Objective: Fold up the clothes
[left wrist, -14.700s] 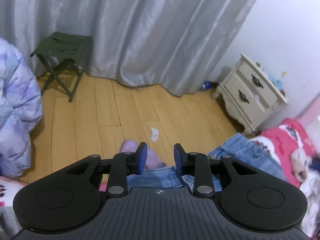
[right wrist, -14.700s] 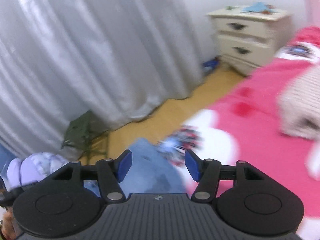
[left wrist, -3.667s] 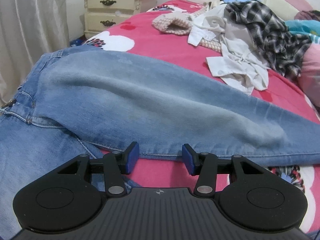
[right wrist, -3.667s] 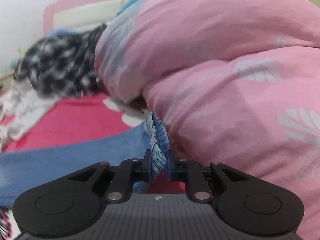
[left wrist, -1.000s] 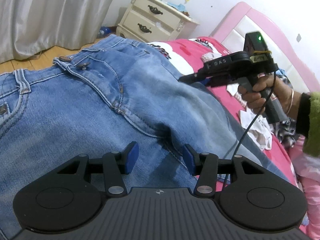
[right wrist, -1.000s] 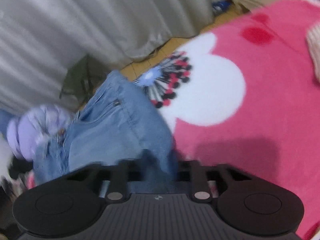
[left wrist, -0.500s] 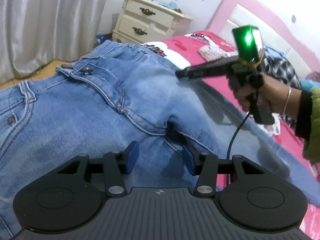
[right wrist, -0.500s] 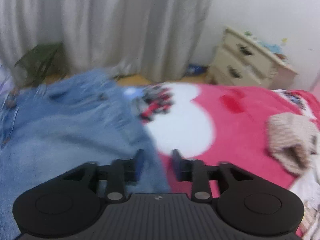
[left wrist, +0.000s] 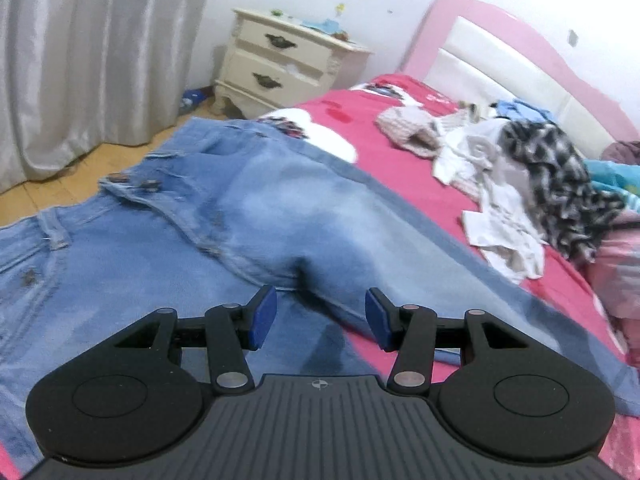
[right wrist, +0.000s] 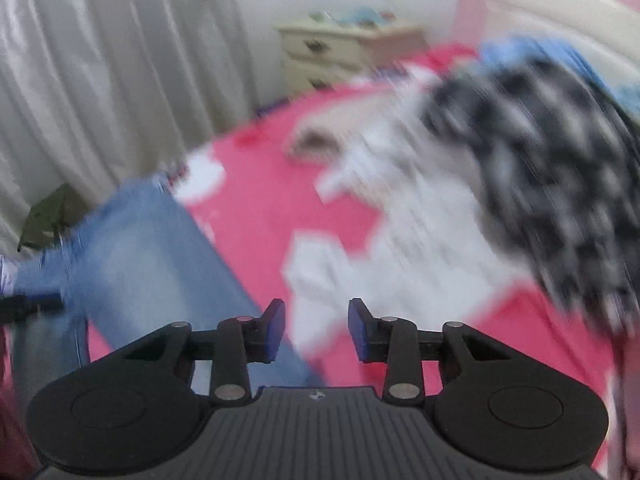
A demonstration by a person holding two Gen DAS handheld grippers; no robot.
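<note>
Pink bed (left wrist: 404, 184) holds one pair of jeans (left wrist: 256, 216), two empty claws above

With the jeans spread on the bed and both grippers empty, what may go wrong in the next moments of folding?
1. The jeans hang over the bed edge toward the floor, so they might slide off when tugged.
2. The right gripper, jaws opening with nothing between them, points at the loose clothes pile; it might snag a white garment instead.
3. The left gripper hovers open above the crotch seam; gripping there may bunch the denim.
</note>
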